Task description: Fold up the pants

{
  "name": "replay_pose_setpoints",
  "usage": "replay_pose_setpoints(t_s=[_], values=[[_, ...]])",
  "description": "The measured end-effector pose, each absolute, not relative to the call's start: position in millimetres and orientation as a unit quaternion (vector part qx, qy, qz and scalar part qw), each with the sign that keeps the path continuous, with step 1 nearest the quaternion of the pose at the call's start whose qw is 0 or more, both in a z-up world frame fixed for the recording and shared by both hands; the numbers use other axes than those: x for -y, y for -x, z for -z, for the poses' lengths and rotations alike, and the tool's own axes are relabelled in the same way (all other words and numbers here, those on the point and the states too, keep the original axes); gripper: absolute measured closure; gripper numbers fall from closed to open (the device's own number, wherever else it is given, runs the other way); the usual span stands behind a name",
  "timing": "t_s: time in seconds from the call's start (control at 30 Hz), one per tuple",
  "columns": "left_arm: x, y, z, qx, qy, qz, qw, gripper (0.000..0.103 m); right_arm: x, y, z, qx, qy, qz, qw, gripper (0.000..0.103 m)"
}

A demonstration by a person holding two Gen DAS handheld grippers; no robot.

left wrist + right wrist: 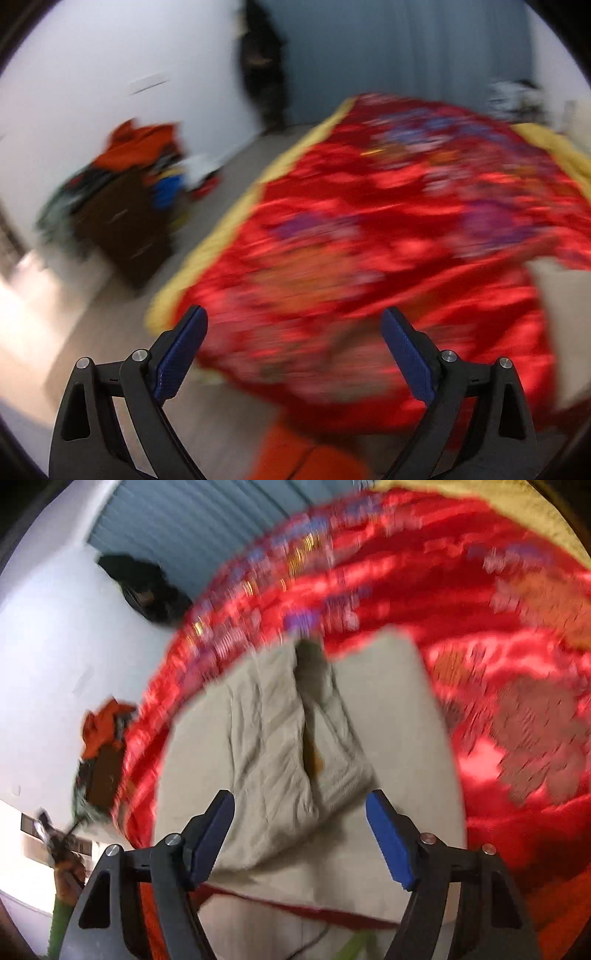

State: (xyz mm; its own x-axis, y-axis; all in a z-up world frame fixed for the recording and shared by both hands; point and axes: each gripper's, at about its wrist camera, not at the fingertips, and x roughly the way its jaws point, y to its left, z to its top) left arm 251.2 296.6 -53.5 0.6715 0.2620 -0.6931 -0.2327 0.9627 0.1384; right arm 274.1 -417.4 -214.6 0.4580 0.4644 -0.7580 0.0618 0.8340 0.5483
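A: What is the biggest thing here?

B: The bed cover (388, 236). It is red and shiny, with purple and gold flowers and a yellow border, and it fills most of both views. Both pictures are blurred, so small details are not clear.

A: And where are the pants?

B: The pants (295, 746) are beige and they lie on the red cover, in the middle of the right wrist view. They look folded, with creases in the cloth, and a dark line runs along the middle. In the left wrist view only a pale edge shows at the right side; I cannot tell if that is the same cloth.

A: What is around the bed?

B: A white wall, a blue-grey curtain (399, 51) behind the bed, and a dark wooden cabinet (122, 229) on the floor with a pile of clothes (140, 147) on top, orange ones uppermost. A dark shape stands by the curtain, too blurred to name.

A: How are the grippers?

B: The left gripper (293, 321) is spread wide over the near part of the cover, with nothing between its blue pads. The right gripper (299, 805) is also apart, above the near end of the pants, and the pads do not press on the cloth.
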Motion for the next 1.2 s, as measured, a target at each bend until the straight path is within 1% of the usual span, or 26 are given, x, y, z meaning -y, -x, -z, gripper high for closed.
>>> replay_pose_setpoints(t_s=[0.07,0.13,0.17,0.27,0.3,0.37,0.43,0.5,0.53,0.6,0.73,0.77,0.8,0.83,0.87,0.9,1.03,1.07,1.13,1.2], values=[[-256,-256,46,-0.381,-0.004,-0.081,0.921,0.004,410,-280,223,-0.526,-0.251,-0.12,0.803,0.03],[-225,-257,45,-0.386,0.018,-0.044,0.921,0.004,404,-282,224,-0.547,-0.235,-0.11,0.796,0.042],[-211,-254,49,-0.387,0.029,-0.03,0.921,0.004,400,-282,221,-0.552,-0.22,-0.112,0.796,0.06],[-177,-251,56,-0.392,0.048,0.002,0.919,0.004,388,-276,204,-0.554,-0.165,-0.114,0.808,0.068],[-165,-250,59,-0.393,0.049,0.01,0.918,0.004,383,-272,192,-0.544,-0.142,-0.116,0.819,0.07],[-147,-242,64,-0.395,0.053,0.021,0.917,0.004,379,-267,168,-0.511,-0.114,-0.129,0.842,0.072],[-134,-239,68,-0.4,0.061,0.032,0.914,0.004,379,-268,161,-0.495,-0.092,-0.13,0.854,0.072],[-126,-235,73,-0.408,0.074,0.039,0.909,0.004,385,-278,184,-0.517,-0.077,-0.118,0.844,0.069],[-123,-233,76,-0.413,0.08,0.043,0.906,0.004,391,-282,202,-0.533,-0.091,-0.115,0.834,0.068],[-119,-225,81,-0.419,0.083,0.041,0.903,0.004,403,-280,212,-0.536,-0.125,-0.114,0.827,0.045],[-115,-215,91,-0.43,0.079,0.03,0.899,0.004,416,-278,208,-0.53,-0.199,-0.131,0.814,0.044],[-115,-214,94,-0.434,0.081,0.028,0.897,0.004,416,-280,212,-0.543,-0.205,-0.131,0.804,0.053],[-116,-213,96,-0.439,0.085,0.026,0.894,0.004,414,-282,220,-0.557,-0.211,-0.133,0.792,0.08],[-117,-212,97,-0.442,0.089,0.024,0.892,0.004,410,-286,219,-0.557,-0.22,-0.14,0.789,0.083],[-118,-209,96,-0.44,0.091,0.023,0.893,0.004,405,-284,214,-0.556,-0.202,-0.134,0.795,0.085],[-119,-206,95,-0.437,0.092,0.021,0.894,0.004,396,-281,200,-0.544,-0.168,-0.13,0.811,0.088],[-119,-202,95,-0.432,0.092,0.019,0.897,0.004,369,-265,135,-0.451,-0.065,-0.135,0.88,0.091],[-118,-203,96,-0.435,0.095,0.022,0.895,0.004,370,-270,134,-0.438,-0.044,-0.126,0.889,0.091],[-115,-203,99,-0.441,0.098,0.026,0.892,0.004,377,-286,157,-0.464,-0.013,-0.102,0.88,0.091],[-114,-200,97,-0.437,0.097,0.028,0.894,0.004,394,-299,193,-0.511,-0.057,-0.109,0.851,0.086]])
